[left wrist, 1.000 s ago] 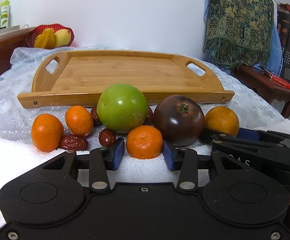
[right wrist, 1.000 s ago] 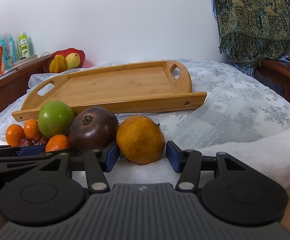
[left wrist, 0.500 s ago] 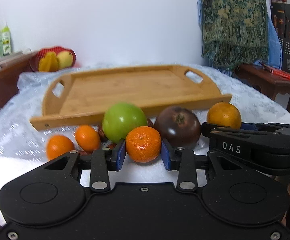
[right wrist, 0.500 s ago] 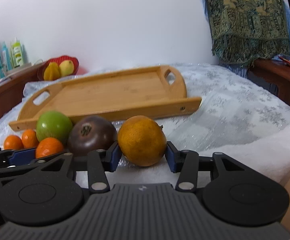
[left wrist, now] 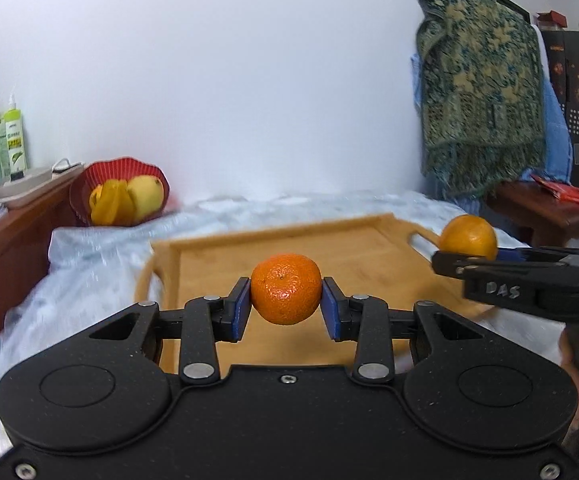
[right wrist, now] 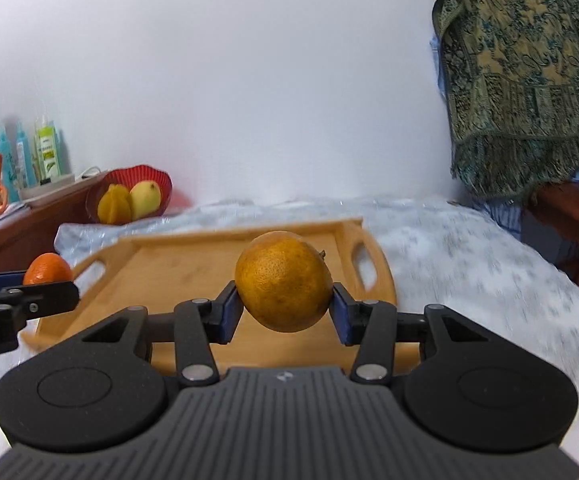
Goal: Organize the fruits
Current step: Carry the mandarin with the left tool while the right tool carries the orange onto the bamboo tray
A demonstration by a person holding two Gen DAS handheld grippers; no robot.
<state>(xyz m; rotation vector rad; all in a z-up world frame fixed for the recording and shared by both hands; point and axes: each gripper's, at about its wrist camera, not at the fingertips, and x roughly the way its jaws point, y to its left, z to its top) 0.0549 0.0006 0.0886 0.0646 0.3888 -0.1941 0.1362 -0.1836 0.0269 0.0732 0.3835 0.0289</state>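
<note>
My left gripper [left wrist: 285, 308] is shut on a small mandarin [left wrist: 286, 289] and holds it in the air over the near part of the wooden tray [left wrist: 329, 252]. My right gripper [right wrist: 285, 308] is shut on a larger orange [right wrist: 283, 286], also raised above the tray [right wrist: 177, 264]. The right gripper and its orange [left wrist: 468, 237] show at the right of the left wrist view. The left gripper's mandarin [right wrist: 46, 268] shows at the left of the right wrist view. The other fruits are out of view below.
A red bowl [left wrist: 119, 188] with yellow fruit stands at the back left on a wooden cabinet [left wrist: 5, 248] with bottles [left wrist: 13, 140]. A patterned cloth [left wrist: 481, 108] hangs at the right above a side table [left wrist: 549, 216]. The tray lies on a white plastic-covered bed [right wrist: 469, 248].
Both grippers have closed on their fruits and lifted them up and forward over the tray. The remaining fruits have dropped out of view.
</note>
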